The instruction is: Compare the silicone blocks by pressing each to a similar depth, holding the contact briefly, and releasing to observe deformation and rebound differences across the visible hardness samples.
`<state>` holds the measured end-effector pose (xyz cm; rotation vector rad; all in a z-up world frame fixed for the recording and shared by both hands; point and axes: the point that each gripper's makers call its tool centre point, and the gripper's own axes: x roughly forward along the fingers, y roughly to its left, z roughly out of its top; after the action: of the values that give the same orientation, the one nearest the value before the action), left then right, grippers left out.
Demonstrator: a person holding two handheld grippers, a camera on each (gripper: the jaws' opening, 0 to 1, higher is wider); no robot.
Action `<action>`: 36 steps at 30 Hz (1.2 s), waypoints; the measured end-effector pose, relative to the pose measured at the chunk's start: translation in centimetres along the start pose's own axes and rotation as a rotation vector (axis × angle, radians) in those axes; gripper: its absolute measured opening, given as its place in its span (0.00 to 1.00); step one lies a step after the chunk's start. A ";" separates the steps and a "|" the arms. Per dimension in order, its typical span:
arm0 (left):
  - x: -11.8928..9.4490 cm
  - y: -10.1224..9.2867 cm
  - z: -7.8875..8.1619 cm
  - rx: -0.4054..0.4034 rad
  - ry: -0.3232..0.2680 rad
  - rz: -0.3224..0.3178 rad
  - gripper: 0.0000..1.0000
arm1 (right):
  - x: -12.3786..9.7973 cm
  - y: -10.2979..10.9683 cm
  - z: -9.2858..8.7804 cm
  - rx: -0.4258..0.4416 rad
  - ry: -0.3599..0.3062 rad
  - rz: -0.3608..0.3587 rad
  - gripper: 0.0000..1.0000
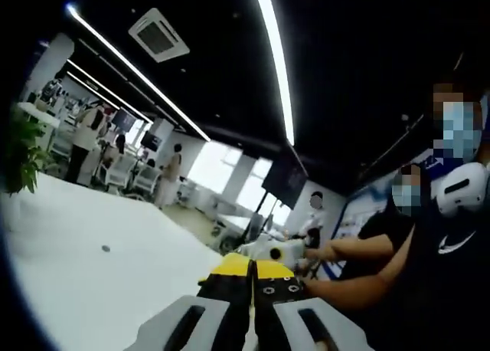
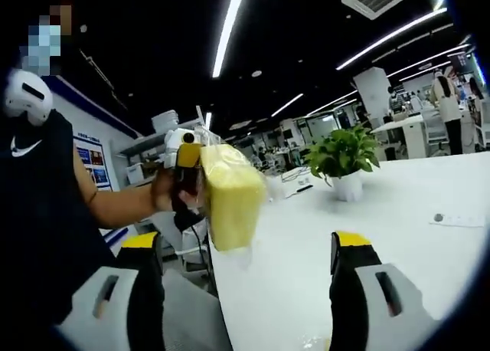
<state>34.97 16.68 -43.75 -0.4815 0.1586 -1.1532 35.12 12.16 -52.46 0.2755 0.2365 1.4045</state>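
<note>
Silicone block [image 2: 230,198], yellow, is clamped in our left gripper [image 2: 191,155] at centre frame; right gripper [image 2: 253,290] fingers gape empty. Comparison looks barely begun.

I see a pale yellow silicone block [image 2: 230,201], black jaws with yellow tips on my right gripper [image 2: 249,247], a white table [image 2: 367,213], a green plant [image 2: 342,153] in a white pot.

What the two views leave hidden or unclear

In the right gripper view the left claw [image 2: 200,167] is mostly covered by the yellow block [image 2: 230,201] and a hand [image 2: 163,191], so its jaws cannot be read. In the left gripper view the left claw's bases run off the bottom edge; a small dark spot [image 1: 106,249] on the surface [image 1: 92,282] is too small to identify.
</note>
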 end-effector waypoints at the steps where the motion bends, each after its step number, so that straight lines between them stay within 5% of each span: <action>1: 0.2 -0.2 0.0 -0.001 0.001 -0.008 0.00 | 0.2 0.1 0.2 -0.006 -0.013 0.009 0.81; 9: 1.1 -0.9 -0.6 -0.008 0.018 -0.041 0.00 | 0.7 1.7 2.8 -0.003 -0.118 0.096 0.60; 26: 2.0 -0.4 0.3 -0.029 -0.009 -0.067 0.00 | 0.8 1.2 4.0 0.055 -0.176 0.138 0.26; 36: 1.9 -0.2 -0.2 0.042 0.012 -0.046 0.00 | 0.8 1.2 3.8 0.080 -0.120 0.130 0.13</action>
<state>35.50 14.86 -43.63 -0.4428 0.1336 -1.2026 35.35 12.97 -48.51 0.4465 0.1782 1.5027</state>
